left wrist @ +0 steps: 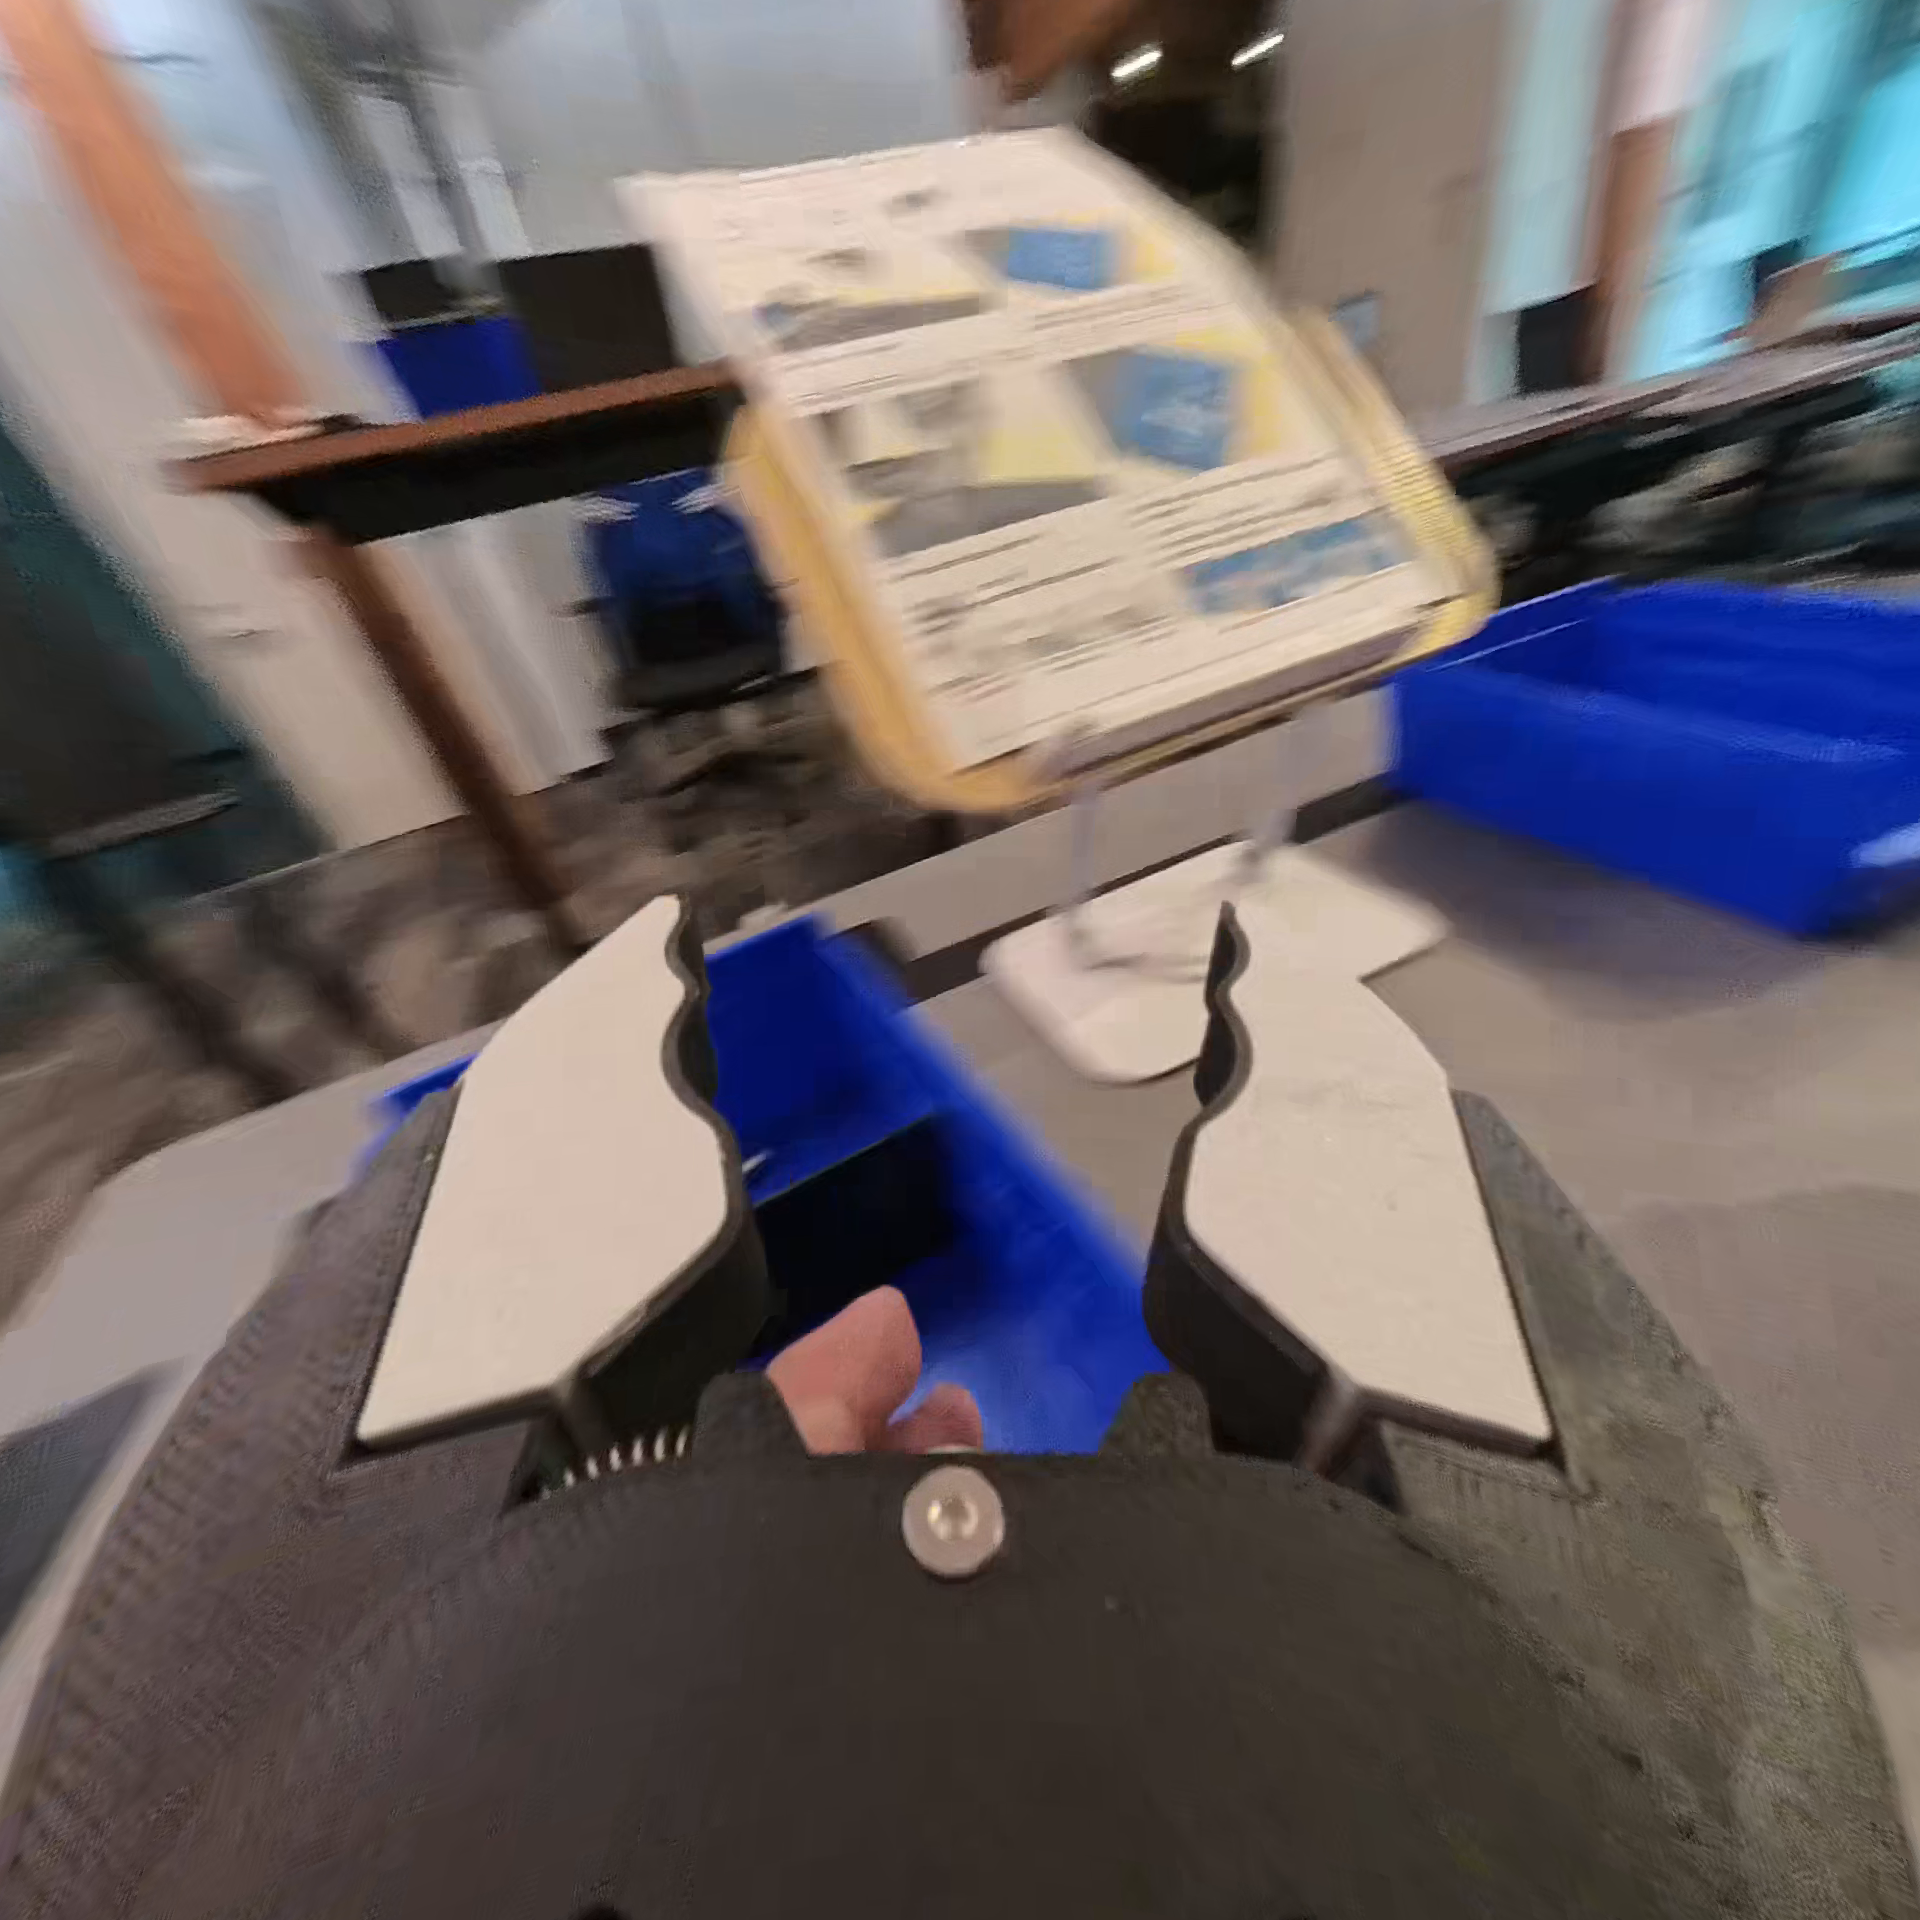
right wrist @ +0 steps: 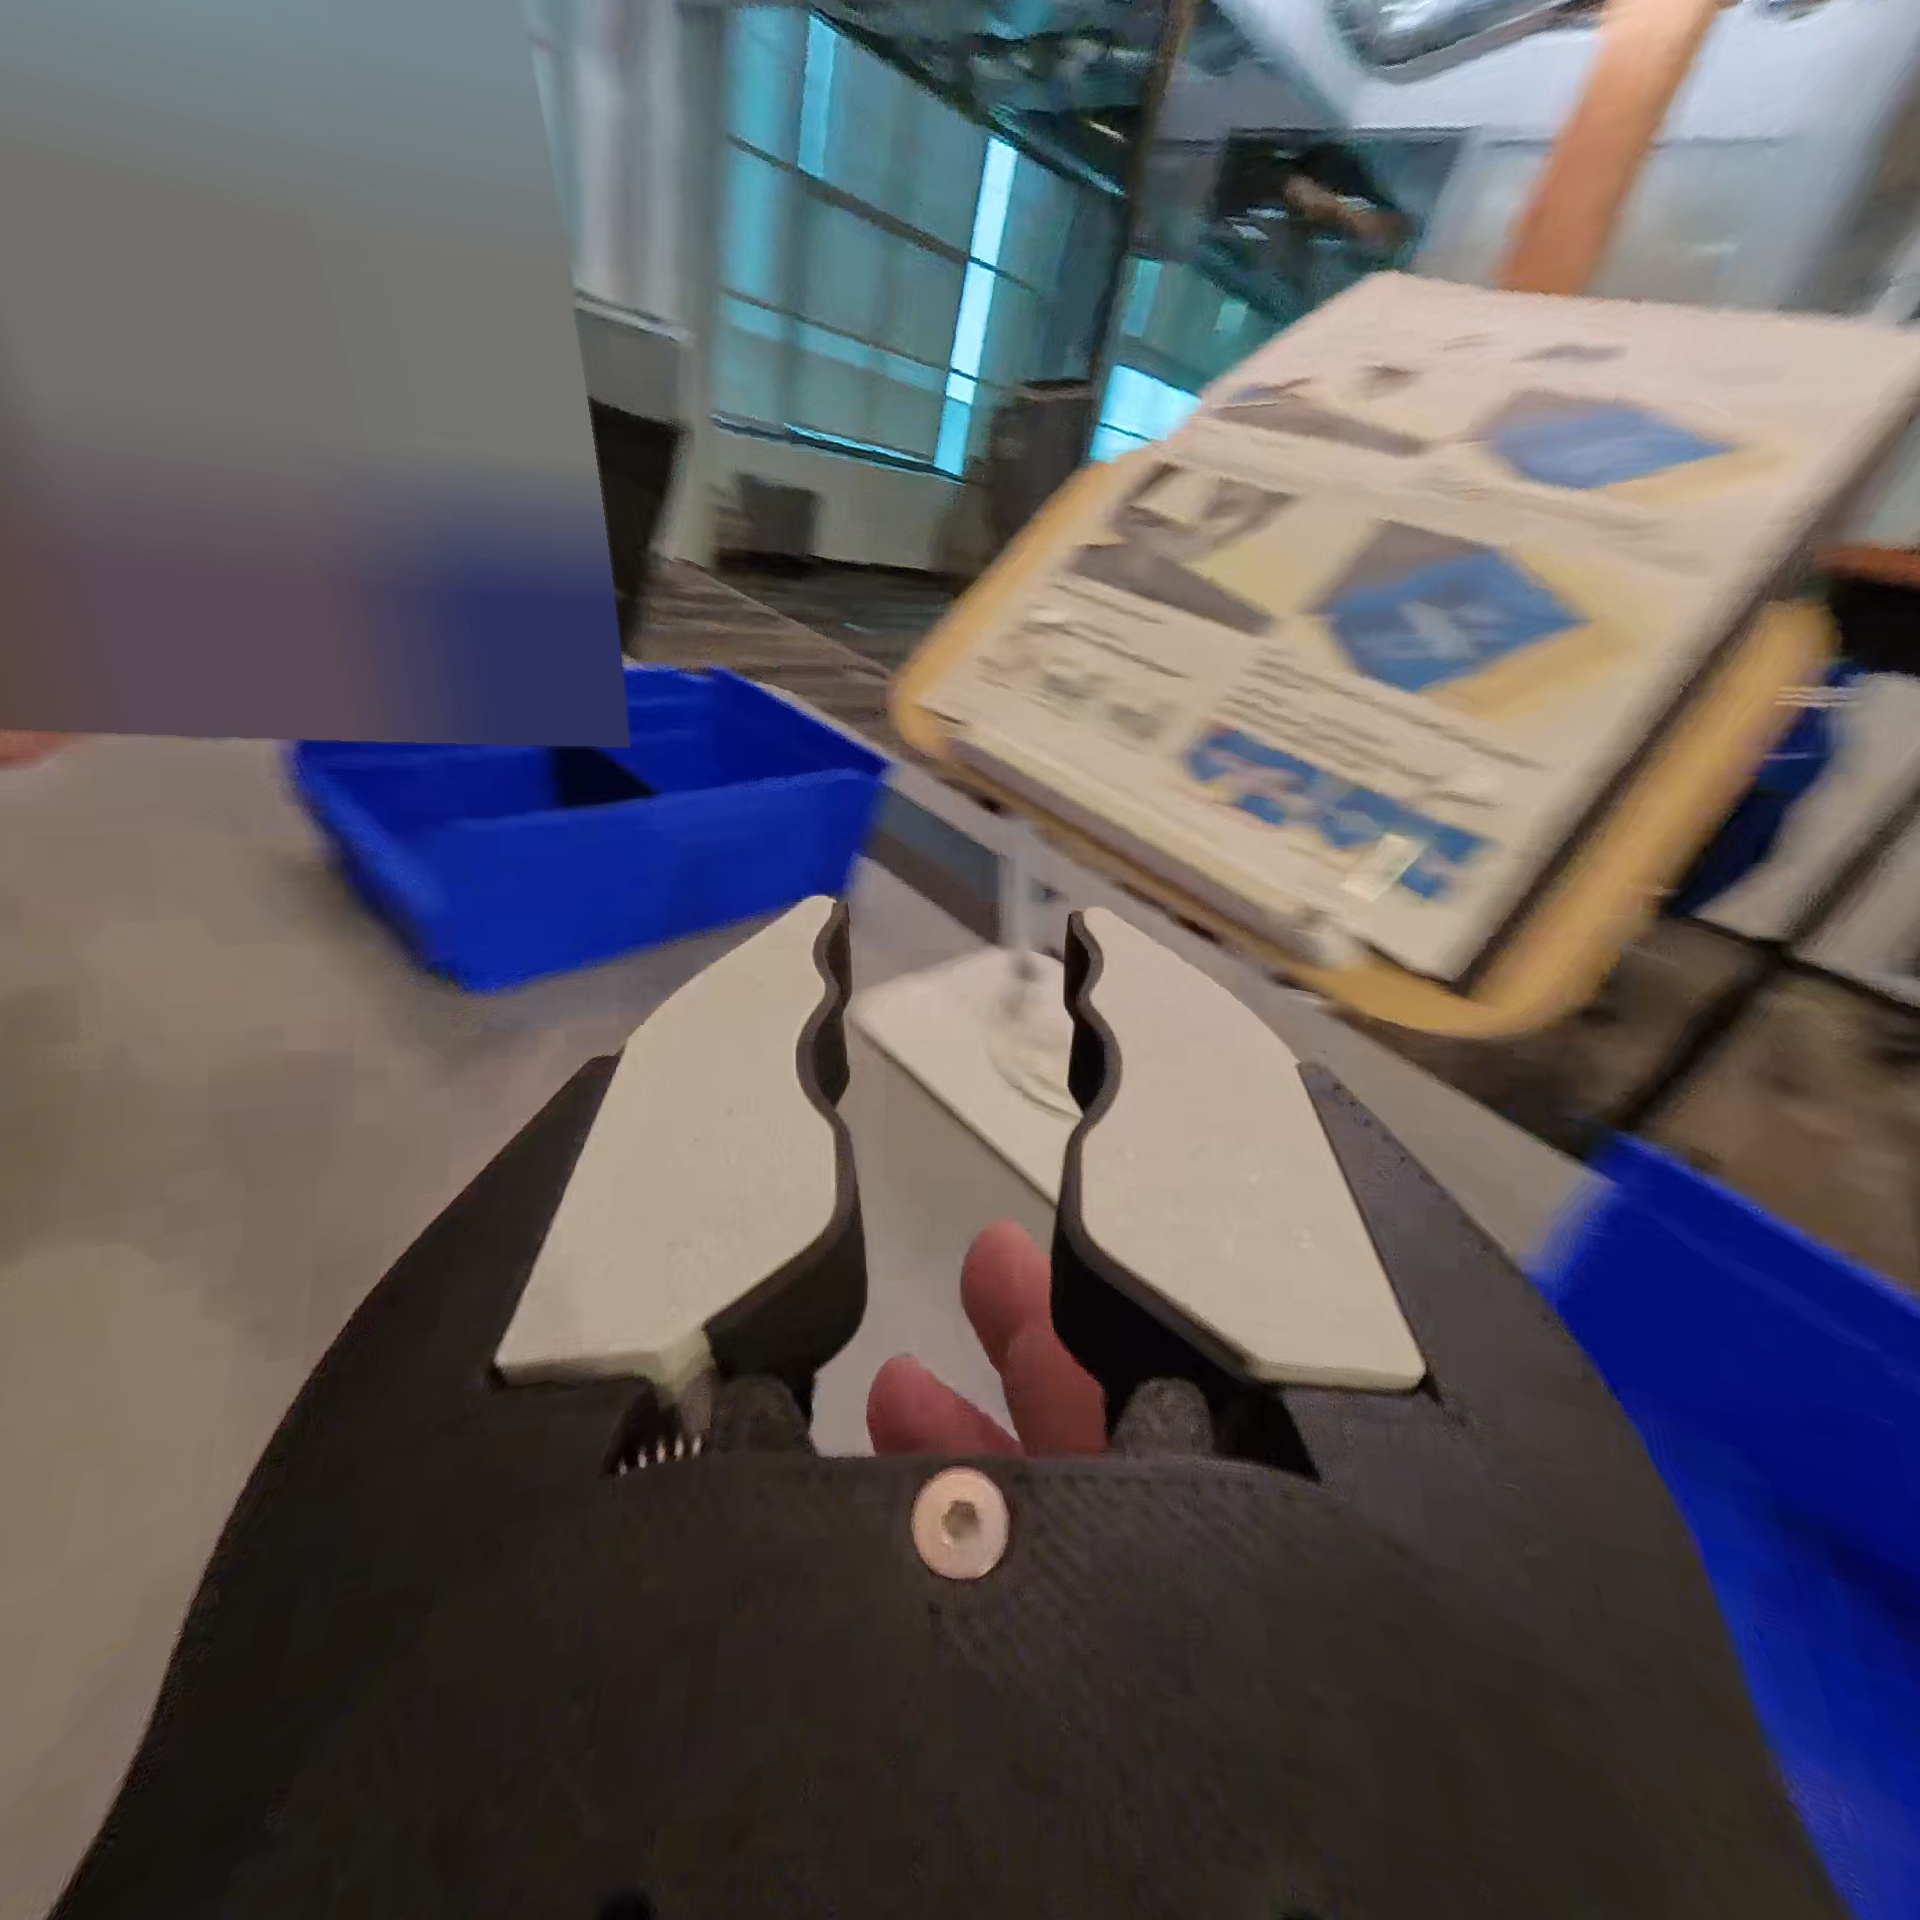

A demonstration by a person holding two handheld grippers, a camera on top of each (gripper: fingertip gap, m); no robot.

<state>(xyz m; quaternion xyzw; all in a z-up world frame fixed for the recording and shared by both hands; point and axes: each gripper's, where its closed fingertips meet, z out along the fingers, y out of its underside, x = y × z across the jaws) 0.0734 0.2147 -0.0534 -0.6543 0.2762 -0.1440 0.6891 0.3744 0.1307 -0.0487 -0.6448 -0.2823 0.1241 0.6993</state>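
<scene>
Both views are blurred by motion. My left gripper (left wrist: 956,925) is open and empty, held above a blue bin (left wrist: 894,1164) with a divider at the near edge of a grey table (left wrist: 1621,1122). My right gripper (right wrist: 956,920) is open with a narrower gap and empty, above the grey table (right wrist: 208,1039). Ahead of both stands a printed sheet in a yellow-framed holder (left wrist: 1081,457), also in the right wrist view (right wrist: 1403,644), on a white stand base (left wrist: 1143,987) (right wrist: 935,1039). A hand's fingertips (left wrist: 862,1371) (right wrist: 997,1351) show behind each gripper.
A second blue bin (left wrist: 1662,748) sits at the right of the table. In the right wrist view a divided blue bin (right wrist: 582,821) is at the left and another blue bin's edge (right wrist: 1745,1403) at the right. A brown table (left wrist: 447,447) stands behind.
</scene>
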